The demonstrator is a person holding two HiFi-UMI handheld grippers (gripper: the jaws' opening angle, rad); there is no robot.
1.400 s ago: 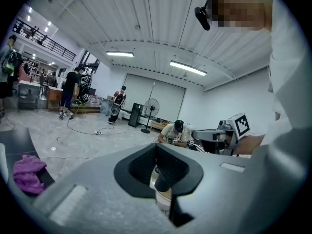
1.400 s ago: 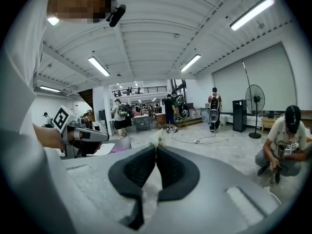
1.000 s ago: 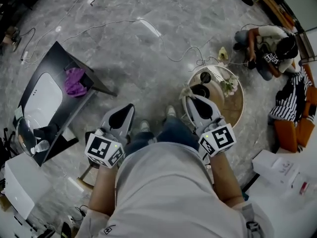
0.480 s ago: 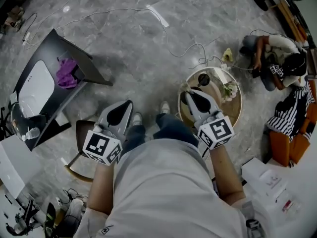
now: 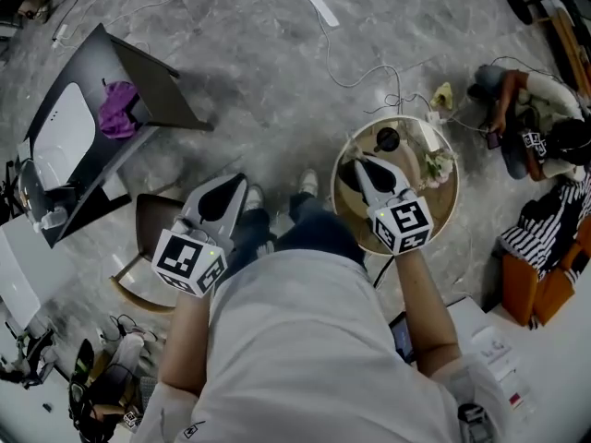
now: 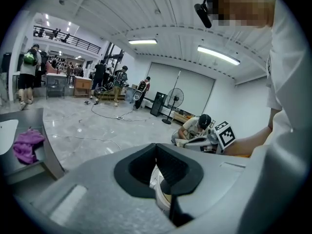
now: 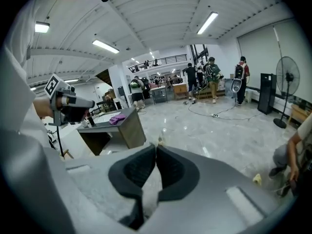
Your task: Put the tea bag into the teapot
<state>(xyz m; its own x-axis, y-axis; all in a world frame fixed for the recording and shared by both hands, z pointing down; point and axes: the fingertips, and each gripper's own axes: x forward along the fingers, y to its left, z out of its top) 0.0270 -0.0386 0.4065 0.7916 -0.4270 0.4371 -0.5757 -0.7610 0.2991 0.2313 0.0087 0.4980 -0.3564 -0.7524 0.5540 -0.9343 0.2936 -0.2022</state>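
Left gripper view and right gripper view show each pair of jaws pressed together on nothing: left gripper [image 6: 156, 147] and right gripper [image 7: 155, 147] are both empty. The task looks unstarted. The right gripper hangs over the round counter [image 5: 441, 197], where a dark round thing [image 5: 386, 139] may be the teapot — the tea bag can't be made out.
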